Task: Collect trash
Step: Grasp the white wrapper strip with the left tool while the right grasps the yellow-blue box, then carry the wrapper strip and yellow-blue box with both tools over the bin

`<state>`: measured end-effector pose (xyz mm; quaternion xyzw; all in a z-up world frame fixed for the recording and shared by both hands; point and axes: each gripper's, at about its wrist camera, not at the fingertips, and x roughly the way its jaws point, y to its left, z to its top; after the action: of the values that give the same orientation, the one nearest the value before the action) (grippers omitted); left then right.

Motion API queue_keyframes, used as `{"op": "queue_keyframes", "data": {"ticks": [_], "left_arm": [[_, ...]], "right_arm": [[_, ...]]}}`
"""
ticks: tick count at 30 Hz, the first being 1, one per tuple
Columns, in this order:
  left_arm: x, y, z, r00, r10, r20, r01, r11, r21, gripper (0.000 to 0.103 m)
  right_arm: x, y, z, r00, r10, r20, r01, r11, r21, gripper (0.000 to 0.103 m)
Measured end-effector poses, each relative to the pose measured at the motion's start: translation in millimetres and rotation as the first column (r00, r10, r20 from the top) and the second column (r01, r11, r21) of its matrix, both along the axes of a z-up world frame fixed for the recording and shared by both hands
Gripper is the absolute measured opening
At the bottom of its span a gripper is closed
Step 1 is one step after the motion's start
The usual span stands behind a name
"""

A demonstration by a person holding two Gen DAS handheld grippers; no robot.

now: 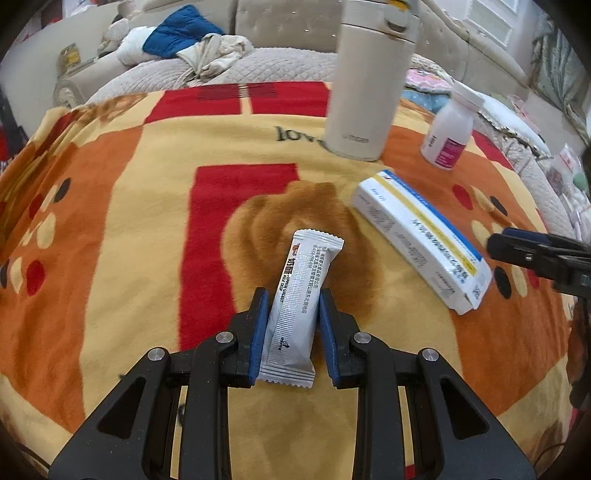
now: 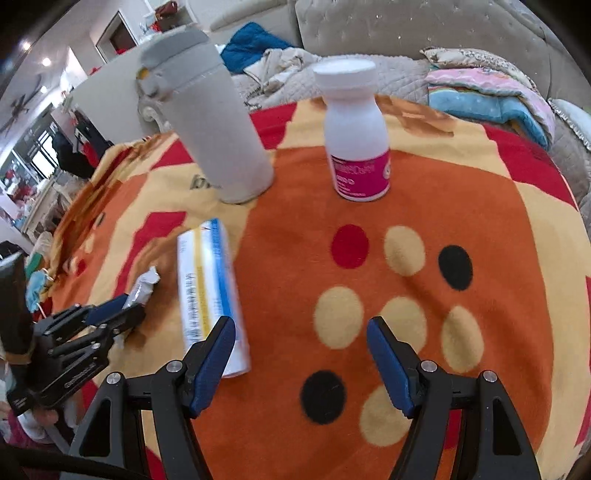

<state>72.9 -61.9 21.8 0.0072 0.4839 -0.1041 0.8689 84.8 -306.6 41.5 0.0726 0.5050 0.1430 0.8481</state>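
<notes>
Here, one silver snack wrapper [image 1: 301, 295] lies on the blanket [image 1: 129, 240], right between the two blue pads of the left gripper [image 1: 293, 299]. The wrapper is long and thin, shiny and crinkly, with zigzag ends and small print on it. The left jaws sit close on both sides of it, the left pad touching it; it cannot be told if they squeeze it yet. In the right wrist view the wrapper [image 2: 144, 286] pokes out past the left gripper [image 2: 114, 310].

Just to the right of the wrapper lies one long white box [image 1: 421, 240], made of card, with a yellow stripe and a blue edge. It lies flat and slanted.

The right gripper [image 2: 301, 332] hangs over the blanket with its jaws spread wide and nothing between them. Its left pad is just beside the near end of the box [image 2: 210, 295].

Farther back stand two upright things. One is a tall, smooth, cream flask [image 1: 369, 81] with a round body and a flip lid. One is a small white plastic bottle [image 2: 356, 136] with a wide white cap and a pink label.

The blanket is soft and fuzzy, with orange, red and yellow blocks and round dots. Behind it is a padded beige sofa [image 1: 288, 26] with a blue jacket [image 1: 177, 33] on it.
</notes>
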Motion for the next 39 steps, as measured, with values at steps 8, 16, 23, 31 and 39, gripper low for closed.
{"op": "queue_keyframes", "data": {"ticks": [8,16,23,31,39], "left_arm": [[3,11,-2,1.0,0.02,-0.018,-0.02,0.999,-0.044,0.026],[-2,19,0,0.999,0.028,-0.018,-0.029,0.997,-0.065,0.026],[-7,16,-2,1.0,0.026,-0.01,-0.026,0.997,-0.072,0.02],[-37,-1,11,1.0,-0.007,0.01,0.009,0.992,-0.124,0.017],[-75,-45,22,0.997,-0.065,0.035,0.069,0.99,-0.124,0.017]], "right_arm": [[-5,53,9,0.994,0.1,0.05,-0.098,0.995,-0.034,0.074],[12,86,-3,0.986,0.153,0.071,-0.144,0.983,-0.117,0.068],[14,97,-12,0.981,0.176,0.08,-0.163,0.976,-0.144,0.041],[-38,66,14,0.979,0.142,0.146,-0.131,0.988,-0.082,0.041],[-105,19,28,0.985,0.069,0.16,-0.056,0.995,-0.081,0.041]]}}
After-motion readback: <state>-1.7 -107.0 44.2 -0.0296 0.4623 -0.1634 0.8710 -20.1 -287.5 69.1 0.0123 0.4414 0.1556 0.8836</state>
